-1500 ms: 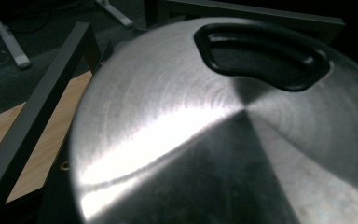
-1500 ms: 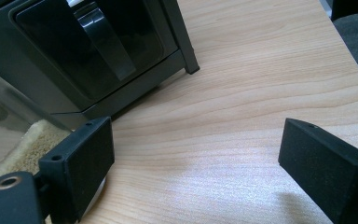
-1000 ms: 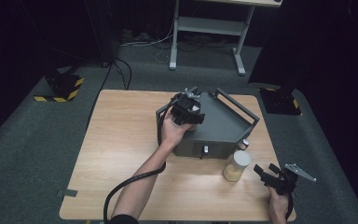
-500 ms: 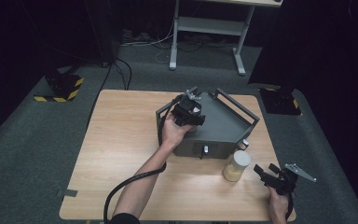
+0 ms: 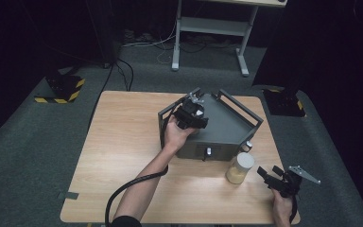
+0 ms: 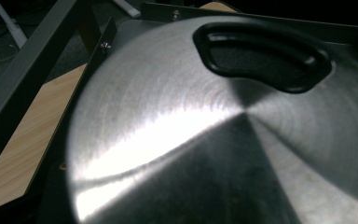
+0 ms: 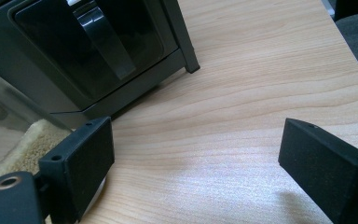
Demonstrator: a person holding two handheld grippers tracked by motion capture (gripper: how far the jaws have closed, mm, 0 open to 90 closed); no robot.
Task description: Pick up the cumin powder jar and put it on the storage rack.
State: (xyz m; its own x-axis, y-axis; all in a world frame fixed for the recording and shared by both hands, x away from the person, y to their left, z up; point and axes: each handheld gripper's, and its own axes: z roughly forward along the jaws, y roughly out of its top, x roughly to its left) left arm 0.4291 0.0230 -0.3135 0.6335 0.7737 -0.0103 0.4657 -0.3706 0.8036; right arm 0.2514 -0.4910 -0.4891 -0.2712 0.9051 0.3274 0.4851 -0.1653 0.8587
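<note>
The fingers of the left gripper [image 5: 192, 115] are closed together, poised over a round brushed-steel lid [image 6: 223, 135] with a black curved handle [image 6: 261, 56], which sits on the dark grey metal box-shaped appliance [image 5: 231, 127] near the table's far right part. The right gripper [image 5: 275, 176] has its fingers [image 7: 81, 163] wide apart and empty, near the front right corner of the light wooden table [image 5: 123, 142]. A clear jar of pale grains [image 5: 240, 168] stands just in front of the appliance.

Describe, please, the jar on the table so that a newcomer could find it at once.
On the wooden table, look just in front of the dark grey metal box, at its right front corner. There stands a clear jar, white-lidded and filled with pale yellowish grains, the one light-coloured thing beside the dark box.
</note>
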